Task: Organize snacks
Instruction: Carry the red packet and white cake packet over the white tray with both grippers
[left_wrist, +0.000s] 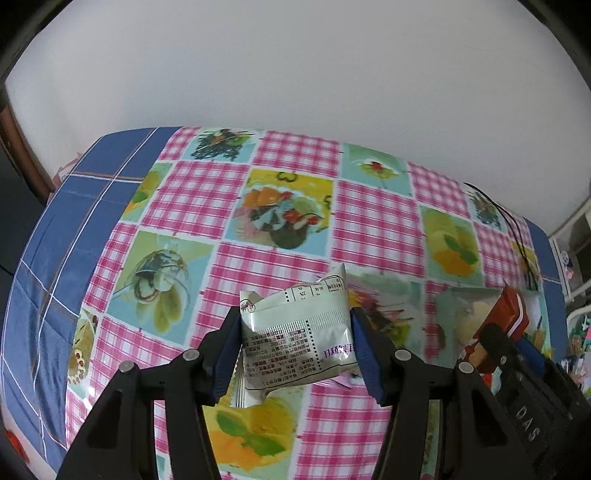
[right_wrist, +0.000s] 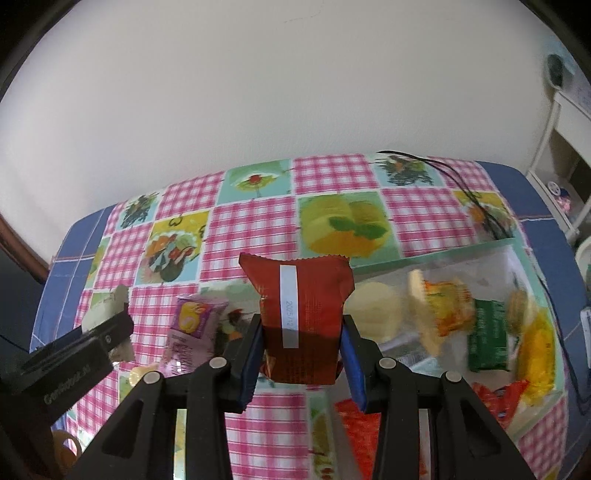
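The right gripper (right_wrist: 301, 354) is clamped on a red packet (right_wrist: 299, 317), its blue pads pressing the packet's two sides near the lower half. The packet stands up out of the fingers, long axis along the line they point, crimped top edge farthest away and a white date strip running up its face. Just past the fingers and off to their right lies a clear tray (right_wrist: 436, 254) holding a yellow round snack, an orange-wrapped one, a green packet (right_wrist: 485, 341) and more. This looks the likely place for the red packet, so the coming move would turn on carrying it right and forward over the tray's near wall. To the left of the fingers a pink packet (right_wrist: 194, 321) lies loose on the checked cloth (right_wrist: 251, 229).

The left gripper (left_wrist: 295, 343) is closed on a white packet (left_wrist: 295, 328), printed back facing the camera, held by its sides with the jaws standing wider than the right pair. The packet tilts a little, top corner leaning right. The tray lies well to the right of these fingers, behind the right gripper, so the right hand is the nearer.

Both grippers point steeply down at the table, packets clear of the cloth.
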